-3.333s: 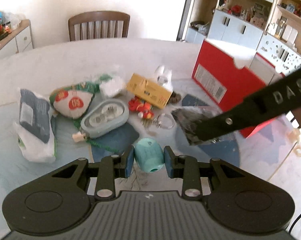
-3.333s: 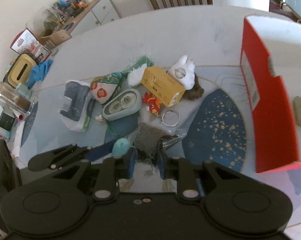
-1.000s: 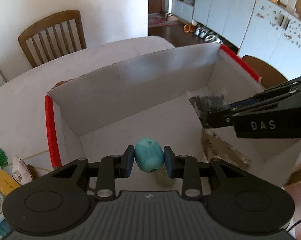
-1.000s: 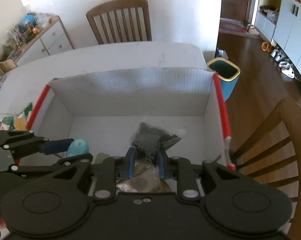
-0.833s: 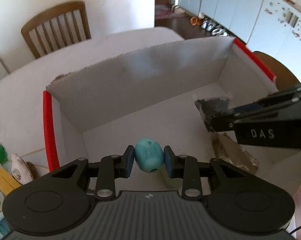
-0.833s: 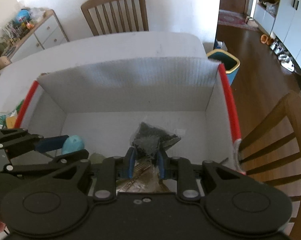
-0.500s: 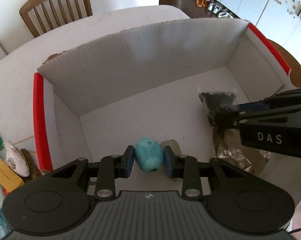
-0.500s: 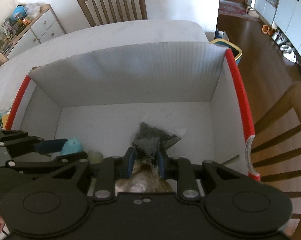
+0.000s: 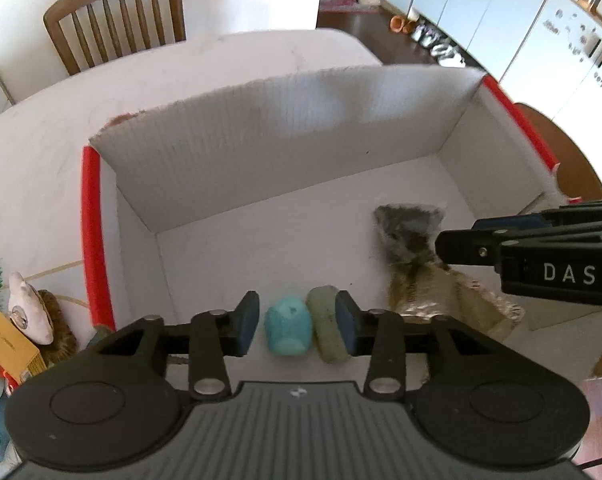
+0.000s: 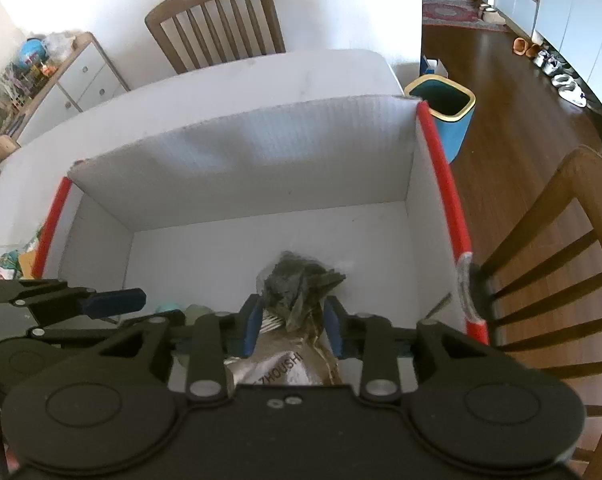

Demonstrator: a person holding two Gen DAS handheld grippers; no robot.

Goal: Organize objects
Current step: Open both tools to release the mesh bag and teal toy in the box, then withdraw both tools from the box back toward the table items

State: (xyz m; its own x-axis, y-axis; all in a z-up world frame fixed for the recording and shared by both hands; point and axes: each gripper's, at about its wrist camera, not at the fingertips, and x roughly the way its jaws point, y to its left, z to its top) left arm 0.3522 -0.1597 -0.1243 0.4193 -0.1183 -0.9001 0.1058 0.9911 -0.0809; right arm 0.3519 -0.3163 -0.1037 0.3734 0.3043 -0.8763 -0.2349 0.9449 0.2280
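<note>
A red-rimmed white cardboard box (image 9: pixel 285 160) stands on the table; it also shows in the right wrist view (image 10: pixel 261 168). My left gripper (image 9: pixel 297 322) is open above the box floor. A small teal object (image 9: pixel 288 330) lies loose between its fingers, beside a dull green object (image 9: pixel 327 328). My right gripper (image 10: pixel 291 326) is open over a dark bag (image 10: pixel 301 280), which rests on a silver foil packet (image 10: pixel 289 356). In the left wrist view the bag (image 9: pixel 407 228) and packet (image 9: pixel 449 296) lie in the box's right part.
Loose items lie on the table left of the box: a yellow box (image 9: pixel 5 344) and a white toy (image 9: pixel 29 308). Wooden chairs stand behind (image 10: pixel 217 12) and to the right (image 10: pixel 561 264). A teal bin (image 10: pixel 441 112) stands on the floor.
Both grippers have opened inside the box. The teal object has dropped from the left gripper to the box floor; the dark bag has been let go onto the foil packet.
</note>
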